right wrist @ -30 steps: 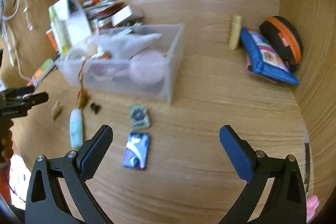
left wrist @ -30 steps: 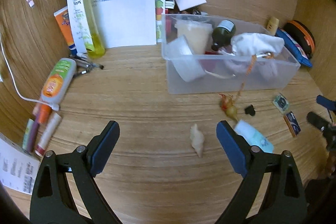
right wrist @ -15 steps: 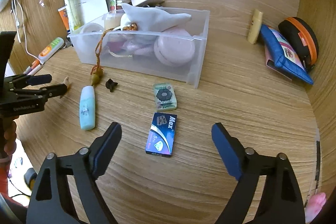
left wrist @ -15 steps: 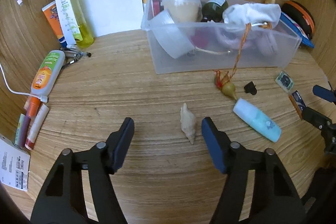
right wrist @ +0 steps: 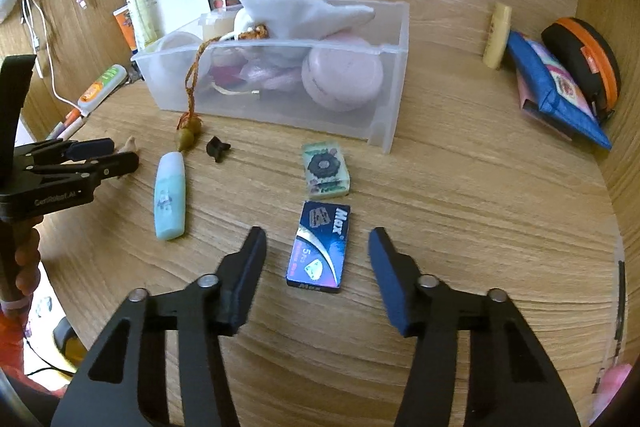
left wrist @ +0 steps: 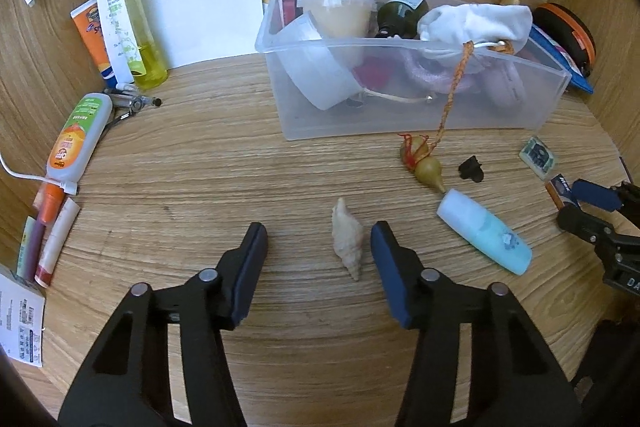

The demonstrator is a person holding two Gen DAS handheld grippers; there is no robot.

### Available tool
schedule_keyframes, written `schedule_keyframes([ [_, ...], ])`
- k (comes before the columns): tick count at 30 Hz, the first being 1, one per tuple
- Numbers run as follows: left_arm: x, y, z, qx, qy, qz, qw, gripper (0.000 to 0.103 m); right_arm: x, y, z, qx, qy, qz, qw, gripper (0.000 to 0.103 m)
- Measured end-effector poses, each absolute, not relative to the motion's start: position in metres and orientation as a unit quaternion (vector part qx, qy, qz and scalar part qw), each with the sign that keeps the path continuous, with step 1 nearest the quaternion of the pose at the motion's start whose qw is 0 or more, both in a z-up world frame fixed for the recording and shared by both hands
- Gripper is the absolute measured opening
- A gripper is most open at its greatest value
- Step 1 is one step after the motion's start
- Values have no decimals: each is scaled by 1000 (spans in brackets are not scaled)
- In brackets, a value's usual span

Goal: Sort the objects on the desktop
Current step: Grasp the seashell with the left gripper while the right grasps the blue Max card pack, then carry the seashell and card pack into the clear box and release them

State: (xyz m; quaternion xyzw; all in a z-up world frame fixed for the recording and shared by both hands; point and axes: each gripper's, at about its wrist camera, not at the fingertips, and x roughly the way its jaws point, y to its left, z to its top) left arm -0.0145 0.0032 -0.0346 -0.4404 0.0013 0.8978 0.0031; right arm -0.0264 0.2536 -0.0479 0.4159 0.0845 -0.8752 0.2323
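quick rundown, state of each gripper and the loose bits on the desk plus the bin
left gripper: closing around the seashell, pads not on it yet
right gripper: closing around the blue Max box, not gripping yet
clear plastic bin: open-topped, full
highlighter: capped, lying flat
gourd charm: on desk, cord running into bin

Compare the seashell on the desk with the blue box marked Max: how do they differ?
The seashell is cream, ridged and tapers to a point; the Max box is dark blue, flat and rectangular. The seashell is plain; the Max box carries print. Both lie loose on the wooden desk, each between closing hand-held gripper jaws, untouched.
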Motion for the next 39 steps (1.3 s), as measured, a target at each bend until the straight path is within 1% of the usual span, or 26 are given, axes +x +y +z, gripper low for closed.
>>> schedule_keyframes([
  [2, -13, 4, -36, -438, 2, 899, 4, 49, -26, 252, -48, 413, 89, -877, 230, 45],
  [4, -12, 5, -38, -436, 2, 900, 5, 46, -25, 250, -49, 412, 91, -876, 235, 40],
  [5, -12, 5, -38, -435, 2, 900, 5, 43, -25, 250, -49, 411, 93, -876, 235, 39],
  [6, -12, 5, -39, -434, 2, 901, 5, 41, -24, 249, -49, 411, 95, -876, 234, 35],
  [10, -13, 4, -41, -431, 2, 902, 2, 35, -24, 247, -49, 408, 94, -878, 234, 26],
  [13, -13, 5, -42, -429, 4, 903, 1, 31, -25, 249, -49, 410, 85, -877, 235, 25],
  [17, -11, 7, -44, -421, 7, 907, -18, 14, -24, 250, -49, 410, 79, -878, 235, 25],
  [27, -6, -2, -45, -420, -23, 907, -27, 14, -26, 257, -42, 410, 50, -878, 242, 25],
  [35, -3, -5, -26, -398, -34, 916, -22, 14, -32, 264, -23, 395, 31, -881, 258, 25],
  [39, -5, -7, -13, -385, -37, 922, -20, 14, -36, 263, -6, 377, 40, -888, 259, 25],
])
